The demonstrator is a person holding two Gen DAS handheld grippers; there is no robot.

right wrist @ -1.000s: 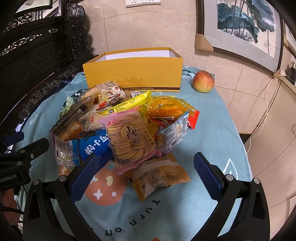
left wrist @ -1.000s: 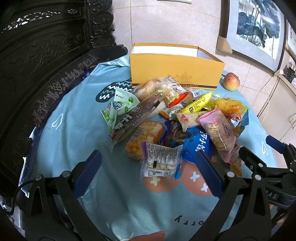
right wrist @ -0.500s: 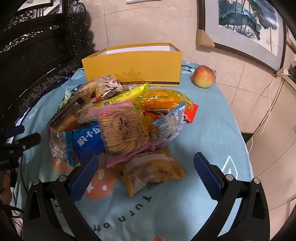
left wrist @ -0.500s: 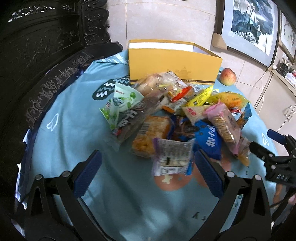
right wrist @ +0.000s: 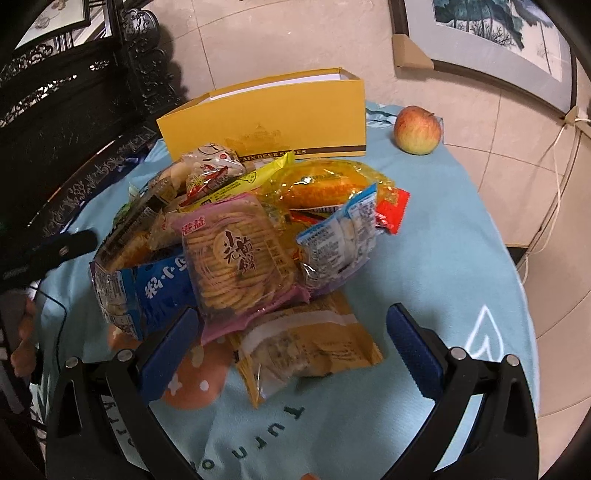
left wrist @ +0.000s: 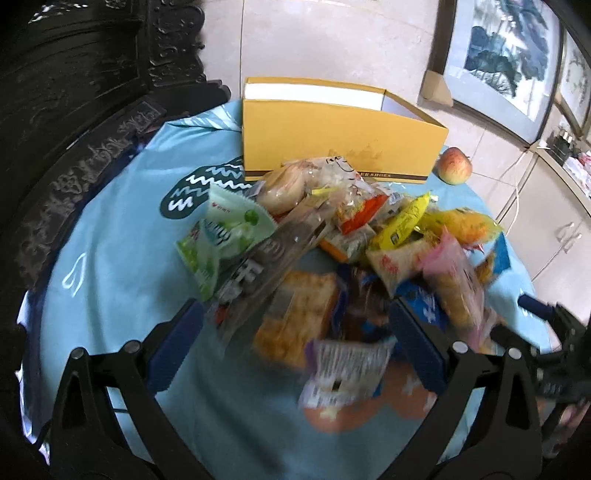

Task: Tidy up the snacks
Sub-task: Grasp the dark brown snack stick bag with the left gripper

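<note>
A heap of snack packets [left wrist: 332, 243] lies mid-table on a light blue cloth, in front of an open yellow shoe box [left wrist: 340, 144]. My left gripper [left wrist: 295, 343] is open, low over the heap's near side, with a purple-edged packet [left wrist: 347, 369] and a cracker pack [left wrist: 295, 314] between its blue pads. My right gripper [right wrist: 291, 343] is open too, its pads either side of a tan packet [right wrist: 306, 347]. Just beyond lie a pink round-cracker bag [right wrist: 236, 258] and a blue packet [right wrist: 155, 291]. The box [right wrist: 266, 122] stands behind the pile.
An apple [right wrist: 417, 129] sits right of the box on the cloth [right wrist: 443, 258]. Dark carved wooden furniture [left wrist: 74, 110] stands at the left. Framed paintings [right wrist: 491, 33] lean on the tiled wall. The left gripper [right wrist: 44, 254] shows at the right wrist view's left edge.
Both grippers have moved forward toward the heap, which now looks larger. The left view is blurred from motion. Both stay open and no packet has been taken.
</note>
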